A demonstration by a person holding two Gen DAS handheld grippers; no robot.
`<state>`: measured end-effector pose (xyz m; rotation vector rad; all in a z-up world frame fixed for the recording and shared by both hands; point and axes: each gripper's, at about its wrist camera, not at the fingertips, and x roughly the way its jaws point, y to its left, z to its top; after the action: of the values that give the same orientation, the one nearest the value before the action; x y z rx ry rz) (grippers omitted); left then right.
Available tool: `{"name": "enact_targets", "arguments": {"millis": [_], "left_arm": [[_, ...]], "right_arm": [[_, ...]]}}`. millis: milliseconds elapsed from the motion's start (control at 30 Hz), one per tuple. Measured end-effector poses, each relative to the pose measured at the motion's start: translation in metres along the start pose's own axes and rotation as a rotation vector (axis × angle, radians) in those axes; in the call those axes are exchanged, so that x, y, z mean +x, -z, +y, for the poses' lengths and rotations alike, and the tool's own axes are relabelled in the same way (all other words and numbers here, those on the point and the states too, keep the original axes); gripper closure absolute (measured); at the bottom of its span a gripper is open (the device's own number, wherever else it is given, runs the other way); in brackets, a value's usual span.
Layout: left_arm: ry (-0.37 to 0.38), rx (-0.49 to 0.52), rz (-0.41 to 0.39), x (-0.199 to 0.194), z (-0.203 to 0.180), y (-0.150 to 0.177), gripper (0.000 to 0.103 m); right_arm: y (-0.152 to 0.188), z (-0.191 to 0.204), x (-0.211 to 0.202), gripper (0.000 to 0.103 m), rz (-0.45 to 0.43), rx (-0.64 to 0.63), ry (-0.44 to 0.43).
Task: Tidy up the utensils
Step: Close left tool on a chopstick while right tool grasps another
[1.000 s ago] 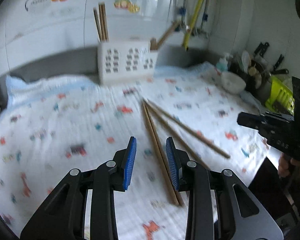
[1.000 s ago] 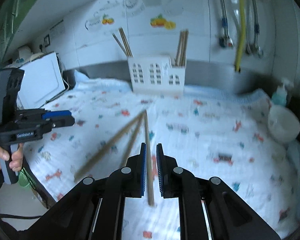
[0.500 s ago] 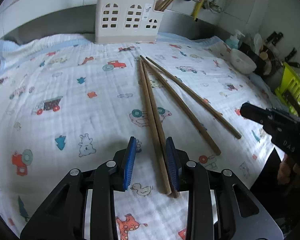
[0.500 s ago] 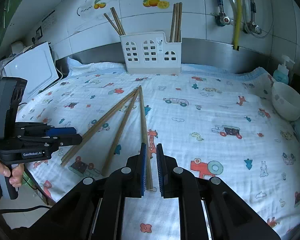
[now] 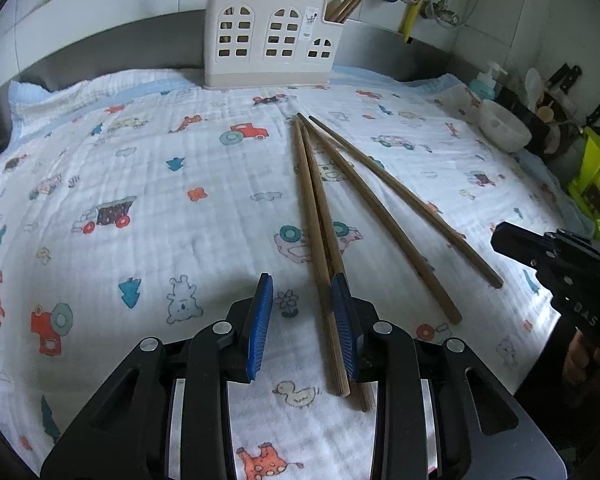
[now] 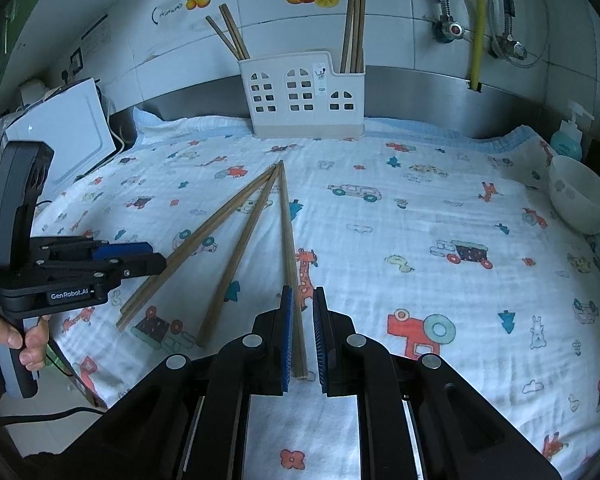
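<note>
Since a second ago both grippers have come down toward the cloth [image 5: 148,184]; the blurred views have steadied, and each now frames its own chopstick ends. I read this as the approach finished and the pick-up about to start.

Left gripper [image 5: 302,320]: jaws partly apart, nothing clamped. The left pair of chopsticks [image 5: 318,240] lies flat on the cloth, with the thick end of one in the gap near the right-hand pad and the other's end under or just outside that pad. Whether the pad touches wood I cannot tell. Their long axis runs straight out from the jaws, tips pointing ahead toward the white holder [image 5: 270,38] at the far edge.

Further right in that view, the two other chopsticks [image 5: 392,208] fan off ahead and right of the jaws, all four tips meeting near one spot.

Right gripper [image 6: 301,334]: jaws nearly together, one chopstick [image 6: 290,248] lying between the pads, thick end inside the gap. A sliver of gap shows on each side, so not yet clamped, in my judgement. It points dead ahead toward the holder, which already has chopsticks standing in both end compartments.
</note>
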<state>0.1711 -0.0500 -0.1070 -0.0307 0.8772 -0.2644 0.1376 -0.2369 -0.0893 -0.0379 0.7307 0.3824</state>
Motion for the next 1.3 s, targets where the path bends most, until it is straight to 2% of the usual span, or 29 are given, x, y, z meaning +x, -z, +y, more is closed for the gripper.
{"name": "enact_targets", "arguments": {"millis": [167,300,400,600,900,1100,1200,1300], "left_arm": [[-0.09,0.048,-0.005,0.006,-0.01,-0.001,0.076],[-0.092,0.017,-0.016,0.006,-0.003,-0.004,0.084],[-0.096,0.014,-0.021,0.005,-0.002,-0.002,0.085],[-0.049,-0.02,-0.049,-0.001,-0.004,0.007,0.085],[-0.023,-0.016,-0.081,-0.001,-0.001,0.011,0.085],[-0.052,0.09,-0.073,0.003,-0.009,0.007,0.086],[-0.015,0.045,-0.052,0.003,0.0,0.001,0.095],[0.033,-0.012,-0.04,0.002,0.012,-0.002,0.097]], "right_arm": [[0.003,-0.003,0.0,0.093,0.004,0.011,0.0],[0.004,-0.006,0.0,0.093,0.007,0.016,0.001],[0.005,-0.008,0.002,0.093,0.008,0.02,-0.002],[0.006,-0.007,0.011,0.093,0.023,0.029,-0.021],[0.007,0.003,0.023,0.093,0.042,0.004,-0.027],[0.007,0.008,0.025,0.095,0.038,-0.011,0.004],[0.005,0.008,0.02,0.096,0.028,-0.011,0.004],[0.0,0.008,0.01,0.096,0.004,-0.017,0.007]]}}
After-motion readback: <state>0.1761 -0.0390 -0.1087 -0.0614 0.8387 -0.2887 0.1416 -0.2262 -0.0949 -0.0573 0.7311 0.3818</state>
